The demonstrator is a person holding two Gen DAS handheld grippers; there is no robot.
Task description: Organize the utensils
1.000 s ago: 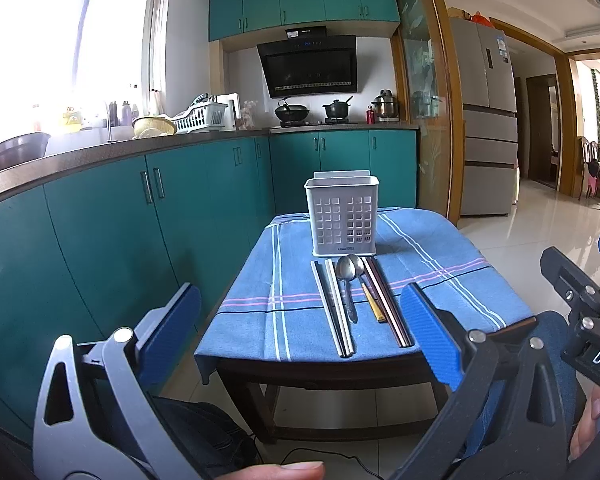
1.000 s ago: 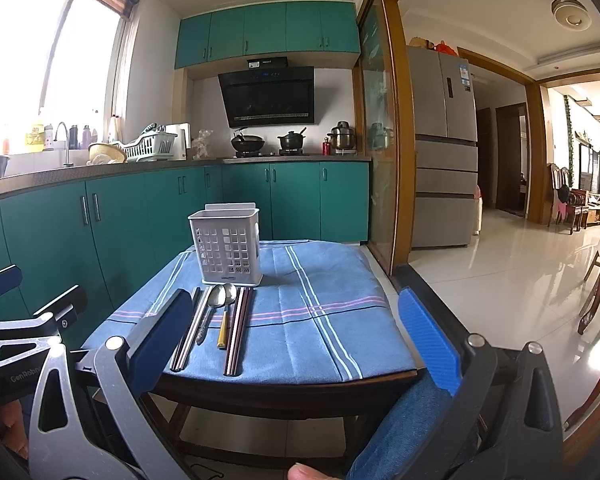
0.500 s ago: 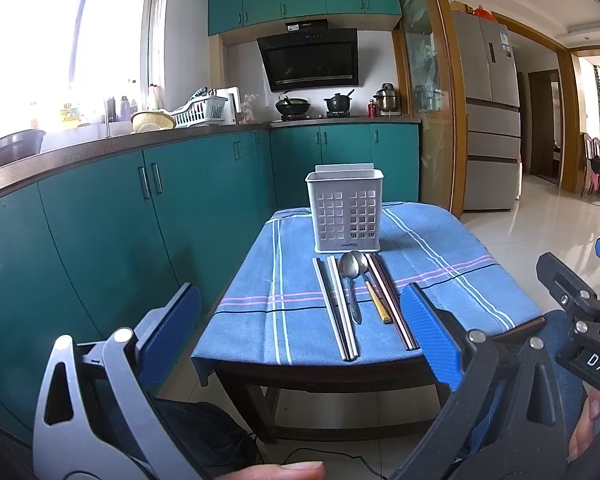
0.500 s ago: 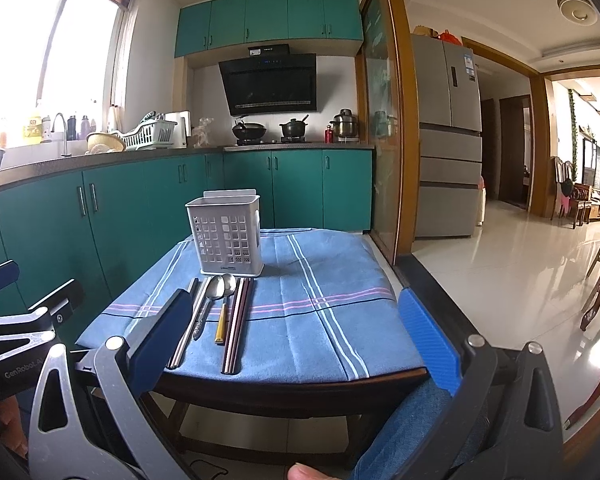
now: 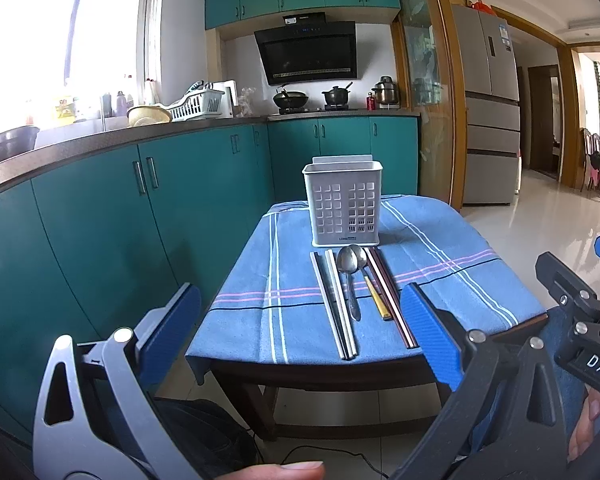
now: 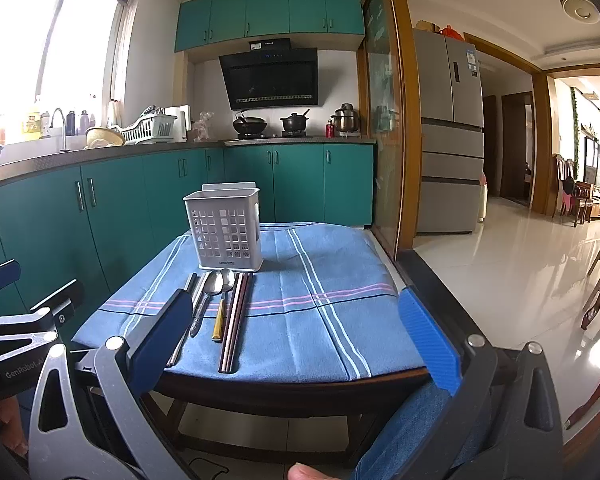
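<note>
So we've got both grippers hanging back off the near edge of the table, nothing picked up yet: the left gripper [image 5: 300, 332] has its jaws spread wide with only air between the blue pads, and the right gripper [image 6: 296, 336] is the same, gaping and empty. The utensils are all lined up side by side on the blue striped cloth [image 5: 452, 264], handles pointing toward us, which looks deliberate, since the ends nearest us are the easy bits to pinch. From the left wrist view we see, left to right, a pair of silver chopsticks [image 5: 334, 304], a metal spoon [image 5: 350, 276] with its bowl up by the holder, a yellow-handled utensil [image 5: 376, 294] whose head end we can't really make out, and a pair of dark reddish chopsticks [image 5: 390, 296]. The white perforated utensil holder [image 5: 344, 204] stands upright just behind their far tips, close enough that each piece should only need a short lift and drop, and as far as we can tell there's nothing in it. Our guess is the task is right at the start. The cloth drapes over a dark wooden table [image 6: 284, 392], soft surface, so thin chopsticks might be fiddly to get under. Around it are teal cabinets [image 5: 100, 216], a range hood [image 6: 270, 76], pots on the stove and a fridge [image 6: 450, 132] by the doorway
</note>
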